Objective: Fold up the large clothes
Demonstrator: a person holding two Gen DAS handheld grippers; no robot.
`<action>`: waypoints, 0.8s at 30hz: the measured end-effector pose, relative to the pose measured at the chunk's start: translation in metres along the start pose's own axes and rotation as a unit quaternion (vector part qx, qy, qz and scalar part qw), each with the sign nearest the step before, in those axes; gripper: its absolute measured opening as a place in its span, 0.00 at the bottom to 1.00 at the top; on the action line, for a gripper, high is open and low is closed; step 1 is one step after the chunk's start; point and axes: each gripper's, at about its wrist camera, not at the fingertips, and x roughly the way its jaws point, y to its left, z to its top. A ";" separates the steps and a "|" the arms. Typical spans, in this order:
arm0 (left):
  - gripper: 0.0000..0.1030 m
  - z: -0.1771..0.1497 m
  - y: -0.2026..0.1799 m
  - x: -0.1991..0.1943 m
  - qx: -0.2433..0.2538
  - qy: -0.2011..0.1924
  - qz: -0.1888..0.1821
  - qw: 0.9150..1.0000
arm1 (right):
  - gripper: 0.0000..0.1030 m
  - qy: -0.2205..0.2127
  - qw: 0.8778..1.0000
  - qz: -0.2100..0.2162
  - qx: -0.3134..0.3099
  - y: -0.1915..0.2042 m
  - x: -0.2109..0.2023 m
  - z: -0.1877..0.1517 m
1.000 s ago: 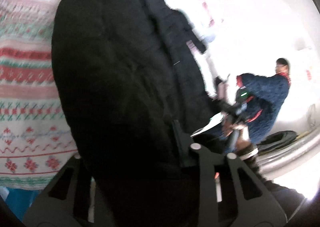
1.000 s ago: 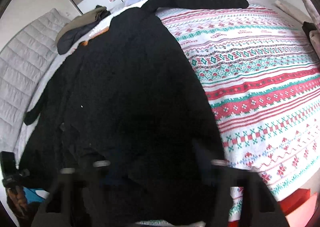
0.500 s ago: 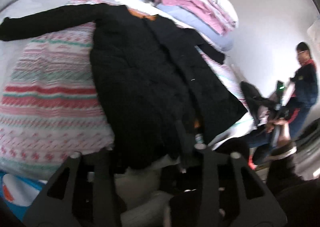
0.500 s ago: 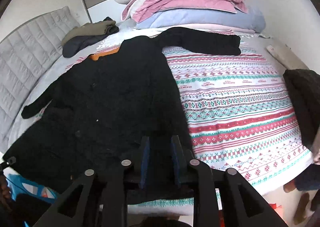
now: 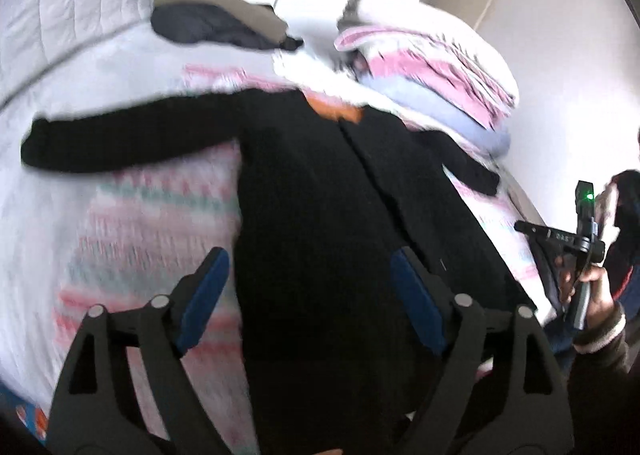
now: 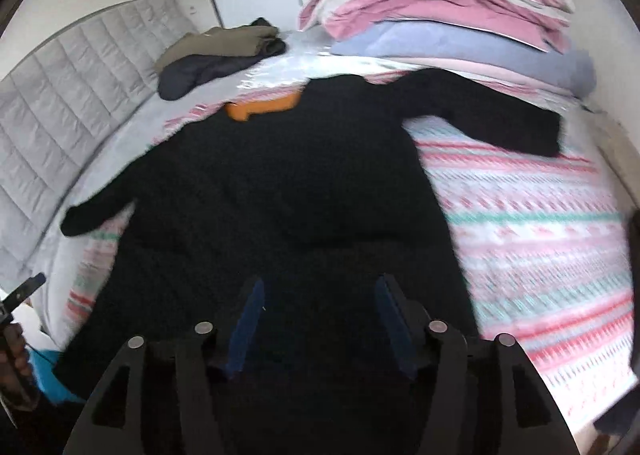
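The only writing in either view is a short white mark on the black bar of the right gripper as the left wrist camera catches it at the right edge; it is too small and blurred to read. The black coat, the bedding and the folded clothes show no legible label.

Nearest the left wrist camera, the left gripper (image 5: pixel 308 275) stands wide open, its blue pads (image 5: pixel 202 297) well apart with nothing between them; its jaws have just been opening. The hem end of the black coat (image 5: pixel 320 215) lies below and beyond the fingers, not pinched. The right gripper (image 6: pixel 318 303) is also open, less widely, its jaws likewise just opening, and empty; the dark fabric lies under it. A hand (image 5: pixel 592 291) holds that right gripper at the bed's edge.

The coat lies flat and face up on the patterned bedspread (image 6: pixel 540 215), which has red, green and white bands. Its long axis runs from the hem near the cameras to the collar at the far end, where an orange lining (image 6: pixel 260 107) shows. Both sleeves spread outward to either side.

Beyond the collar, folded olive and navy garments (image 6: pixel 216 55) rest by the grey quilted headboard (image 6: pixel 60 103). A stack of pink, lilac and white bedding (image 6: pixel 440 15) sits at the far right.
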 end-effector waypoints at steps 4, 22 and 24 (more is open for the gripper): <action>0.84 0.039 0.040 0.032 -0.049 -0.010 0.038 0.998 | 0.63 0.001 1.000 0.016 0.000 0.041 0.043 0.056; 0.83 0.038 0.241 0.121 -0.300 -0.089 0.118 0.943 | 0.51 0.049 0.995 -0.078 -0.034 0.161 0.317 0.185; 0.81 0.040 0.248 0.122 -0.305 -0.106 0.111 0.940 | 0.42 0.050 0.993 -0.104 -0.037 0.159 0.334 0.189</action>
